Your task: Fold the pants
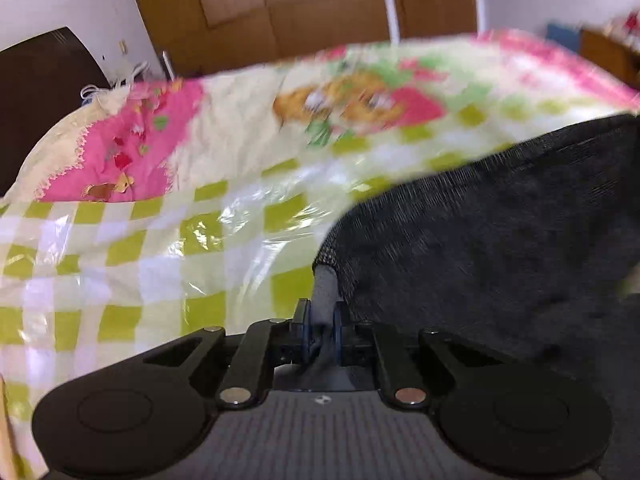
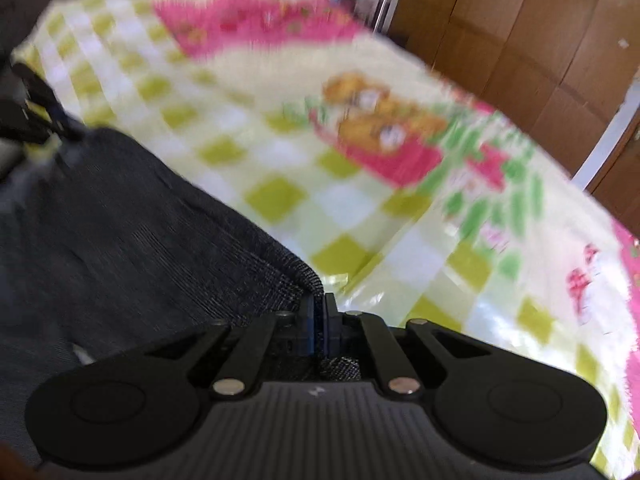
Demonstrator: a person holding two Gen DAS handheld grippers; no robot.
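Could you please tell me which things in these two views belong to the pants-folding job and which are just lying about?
Part of the job:
dark pants
left gripper, shut on a corner
right gripper, shut on another corner

Just there:
checked plastic-covered tablecloth
wooden doors
dark furniture

Checked cloth, wooden doors, dark furniture

A green-and-white checked cover (image 1: 168, 248) with pink patches and cartoon bears lies under clear plastic; brown wooden doors (image 1: 304, 0) stand beyond, a dark cabinet (image 1: 36, 88) at the left, blurred clutter far right.

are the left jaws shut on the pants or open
Shut on the pants: the left gripper has its jaws closed with a pinched bit of dark fabric between them.
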